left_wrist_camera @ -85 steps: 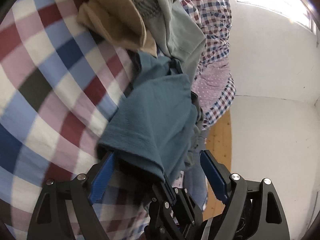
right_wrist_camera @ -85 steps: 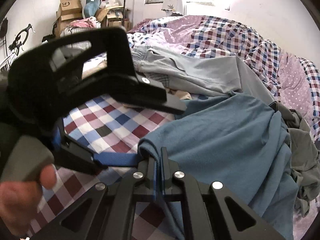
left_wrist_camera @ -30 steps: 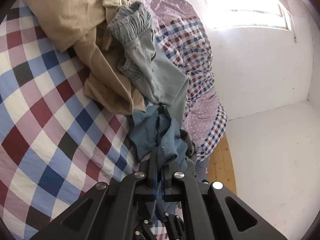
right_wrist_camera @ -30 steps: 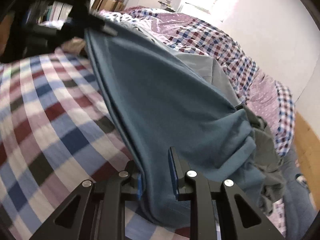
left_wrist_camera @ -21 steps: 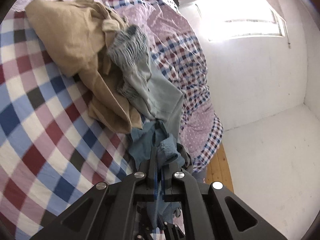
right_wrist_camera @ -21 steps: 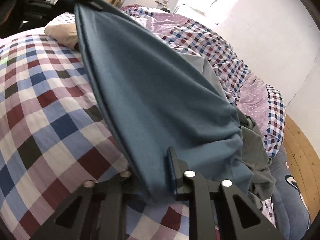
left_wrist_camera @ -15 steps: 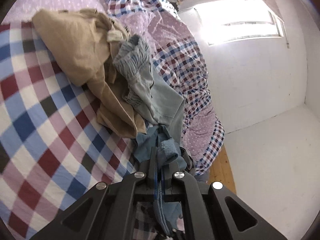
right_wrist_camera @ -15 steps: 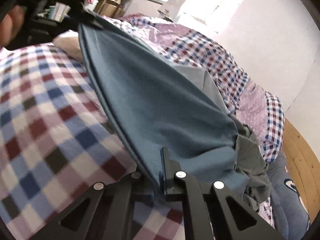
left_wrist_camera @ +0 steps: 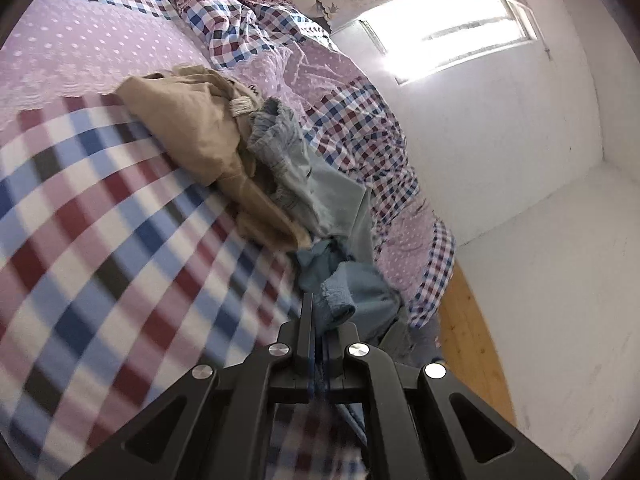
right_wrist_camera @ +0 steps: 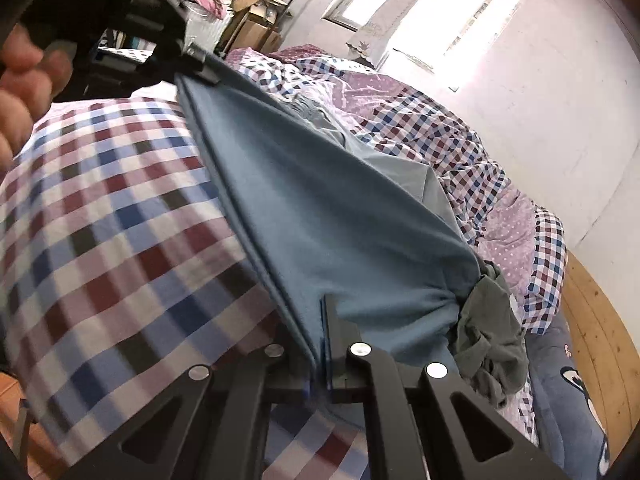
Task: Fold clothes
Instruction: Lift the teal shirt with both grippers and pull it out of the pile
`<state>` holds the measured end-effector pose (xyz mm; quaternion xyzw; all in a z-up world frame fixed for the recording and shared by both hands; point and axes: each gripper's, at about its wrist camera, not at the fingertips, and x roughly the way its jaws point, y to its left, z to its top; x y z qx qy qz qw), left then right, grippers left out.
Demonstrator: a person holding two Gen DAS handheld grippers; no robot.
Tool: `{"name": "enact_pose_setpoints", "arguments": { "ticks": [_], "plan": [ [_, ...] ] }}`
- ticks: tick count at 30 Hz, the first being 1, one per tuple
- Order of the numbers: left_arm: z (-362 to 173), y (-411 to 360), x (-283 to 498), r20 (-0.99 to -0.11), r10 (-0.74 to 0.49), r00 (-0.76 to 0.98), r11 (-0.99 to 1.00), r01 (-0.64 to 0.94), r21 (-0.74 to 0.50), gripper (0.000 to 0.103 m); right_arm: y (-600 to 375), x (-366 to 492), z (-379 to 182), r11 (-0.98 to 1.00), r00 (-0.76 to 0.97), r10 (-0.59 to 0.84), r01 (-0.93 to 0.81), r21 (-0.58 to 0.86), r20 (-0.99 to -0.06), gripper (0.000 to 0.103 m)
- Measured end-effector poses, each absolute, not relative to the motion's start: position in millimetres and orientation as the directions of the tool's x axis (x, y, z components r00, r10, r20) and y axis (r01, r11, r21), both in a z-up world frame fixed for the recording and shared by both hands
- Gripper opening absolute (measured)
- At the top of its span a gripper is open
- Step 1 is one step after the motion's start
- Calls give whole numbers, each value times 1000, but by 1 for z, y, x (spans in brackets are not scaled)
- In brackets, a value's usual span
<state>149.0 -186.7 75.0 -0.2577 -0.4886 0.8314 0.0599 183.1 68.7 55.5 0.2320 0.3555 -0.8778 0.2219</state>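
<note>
A blue-grey garment [right_wrist_camera: 320,216] hangs stretched taut in the air between my two grippers, above the checked bed sheet [right_wrist_camera: 100,208]. My right gripper [right_wrist_camera: 320,340] is shut on its near edge. At the top left of the right wrist view, my left gripper [right_wrist_camera: 196,64] pinches the far corner, a hand [right_wrist_camera: 20,92] holding it. In the left wrist view the left gripper [left_wrist_camera: 318,320] is shut on bunched blue-grey fabric [left_wrist_camera: 344,288]. The garment's far end stays gathered against a dark green garment [right_wrist_camera: 492,328].
A tan garment [left_wrist_camera: 192,132] and light grey-green shorts [left_wrist_camera: 304,184] lie heaped on the bed. A crumpled purple and checked duvet [right_wrist_camera: 460,152] runs along the wall side. Wooden floor [right_wrist_camera: 600,340] lies past the bed's end, cardboard boxes [right_wrist_camera: 248,24] at the back.
Both grippers rose and drew apart, so the blue-grey garment now spans tight between them. The left gripper, open 2.8 s ago, shut on the fabric.
</note>
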Motion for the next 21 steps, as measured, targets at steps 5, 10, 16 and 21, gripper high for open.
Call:
{"name": "enact_pose_setpoints", "arguments": {
  "ticks": [5,10,16,21],
  "plan": [
    [70,-192,194,-404,327,-854,-543,180,-820,0,61,223,55,-613,-775,-254,591,-524,-578,2],
    [67,-201,221,-435,293,-852,-570,210,-795,0,49,261,39,-552,-726,-306,662,-507,-616,7],
    [58,-210,225,-504,235,-831,-614,275,-740,0,93,259,42,-636,-668,-364,687,-351,-649,28],
    [53,-217,226,-522,229,-822,-623,288,-727,0,196,208,58,-877,-707,-315,473,-91,-632,40]
  ]
}}
